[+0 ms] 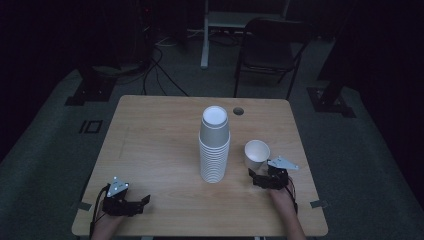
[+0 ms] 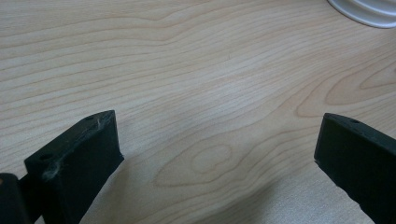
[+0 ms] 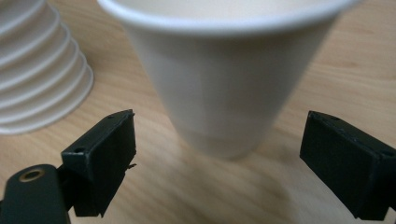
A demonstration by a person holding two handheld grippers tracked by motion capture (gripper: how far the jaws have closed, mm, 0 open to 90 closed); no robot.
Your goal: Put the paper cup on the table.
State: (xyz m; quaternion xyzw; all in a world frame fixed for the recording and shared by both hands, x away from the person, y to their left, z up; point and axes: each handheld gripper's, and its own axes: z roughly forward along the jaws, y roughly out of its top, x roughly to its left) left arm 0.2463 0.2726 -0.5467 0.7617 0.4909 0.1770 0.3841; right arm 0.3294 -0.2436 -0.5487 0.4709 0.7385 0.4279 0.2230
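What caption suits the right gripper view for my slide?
Open right gripper facing a single upright paper cup, with the cup stack beside it.

Both hand-held grippers [image 1: 131,204] [image 1: 260,178] wide apart.

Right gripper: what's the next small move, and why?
Probably ease the right gripper forward around the single cup, then close. Its jaws stand open either side of the upright cup, apart from it. The stack stands beside it; the left gripper rests open, holding nothing.
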